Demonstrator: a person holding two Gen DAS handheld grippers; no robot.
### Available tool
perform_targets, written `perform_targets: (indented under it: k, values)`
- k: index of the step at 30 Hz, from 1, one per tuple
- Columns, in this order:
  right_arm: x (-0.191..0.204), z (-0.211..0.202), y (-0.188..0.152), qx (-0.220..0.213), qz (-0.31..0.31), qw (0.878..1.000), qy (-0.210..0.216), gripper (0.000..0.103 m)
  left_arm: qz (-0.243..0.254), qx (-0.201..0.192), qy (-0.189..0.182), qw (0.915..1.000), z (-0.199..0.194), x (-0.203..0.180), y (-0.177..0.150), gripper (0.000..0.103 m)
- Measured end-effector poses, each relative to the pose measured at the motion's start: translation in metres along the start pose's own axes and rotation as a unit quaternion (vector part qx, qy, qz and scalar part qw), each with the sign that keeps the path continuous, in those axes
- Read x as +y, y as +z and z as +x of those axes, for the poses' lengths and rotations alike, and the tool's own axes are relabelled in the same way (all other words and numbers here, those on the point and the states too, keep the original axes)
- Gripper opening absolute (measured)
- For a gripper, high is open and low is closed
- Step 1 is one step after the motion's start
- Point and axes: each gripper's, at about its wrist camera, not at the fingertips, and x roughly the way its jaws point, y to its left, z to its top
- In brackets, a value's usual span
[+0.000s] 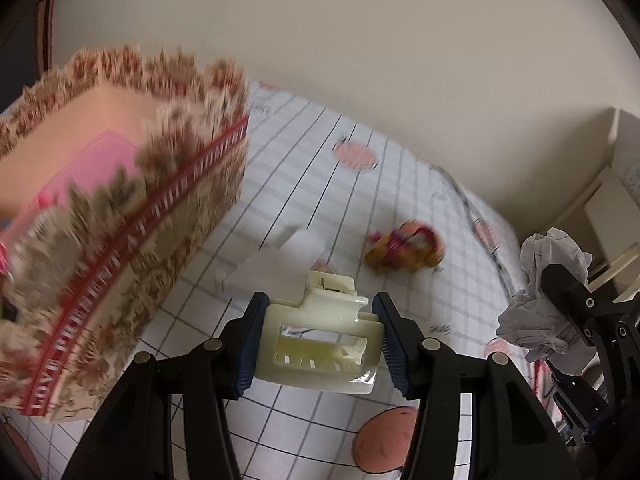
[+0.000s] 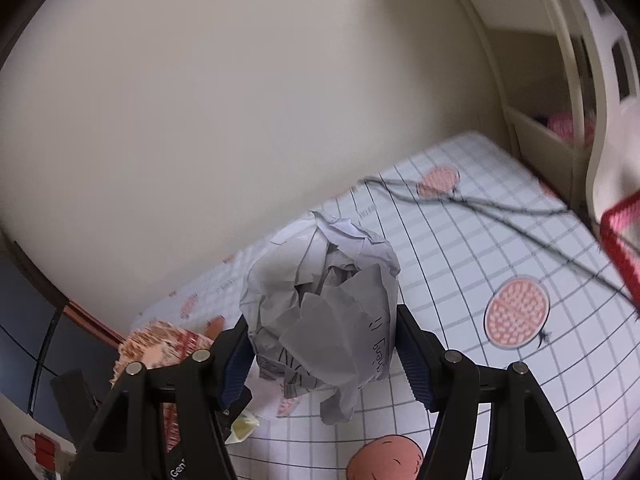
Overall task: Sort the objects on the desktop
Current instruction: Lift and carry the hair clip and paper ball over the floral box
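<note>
I had both tongs loaded and lifted clear of the tabletop (image 1: 304,184). My left tongs (image 1: 318,340) were clamped on a cream hair clip (image 1: 320,344), its flanks pressed between the blue pads, with the checked cloth visible beneath it. My right tongs (image 2: 324,356) held a crumpled ball of paper (image 2: 320,304) with some handwriting on it, pinched from both sides and bulging out past the pads.

From the left wrist view, a floral box (image 1: 120,208) with a red ribbon stood at about nine o'clock of the clip, open at the top with something pink inside. A small orange and pink toy (image 1: 404,248) lay on the cloth at about one o'clock, not yet dealt with. A dark cable (image 2: 480,204) trailed across the far cloth in the right view.

I judged this the carrying step: two items picked, neither yet put away. Next, the clip would likely need moving over the box opening before letting go, and the paper wanted a place for rubbish, which I couldn't see.
</note>
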Motion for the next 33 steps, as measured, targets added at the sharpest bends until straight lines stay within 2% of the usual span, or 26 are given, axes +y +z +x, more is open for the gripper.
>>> perform_targets:
  k: [7, 13, 21, 33]
  values:
    - [0.025, -0.032, 0.012, -0.045, -0.016, 0.999, 0.017, 0.068, 0.023, -0.055, -0.016, 0.9981, -0.044, -0.013, 0.011, 0.055]
    - [0.044, -0.042, 0.013, -0.058, -0.030, 0.998, 0.026, 0.068, 0.021, -0.087, -0.018, 0.9959, -0.065, -0.009, 0.023, 0.055]
    - [0.077, -0.033, 0.006, -0.053, -0.046, 0.997, 0.040, 0.068, 0.002, -0.113, -0.016, 0.9934, -0.083, 0.008, 0.032, 0.055]
    - [0.140, -0.006, -0.038, -0.032, -0.086, 0.993, 0.070, 0.068, -0.042, -0.147, -0.005, 0.9883, -0.110, 0.053, 0.046, 0.055]
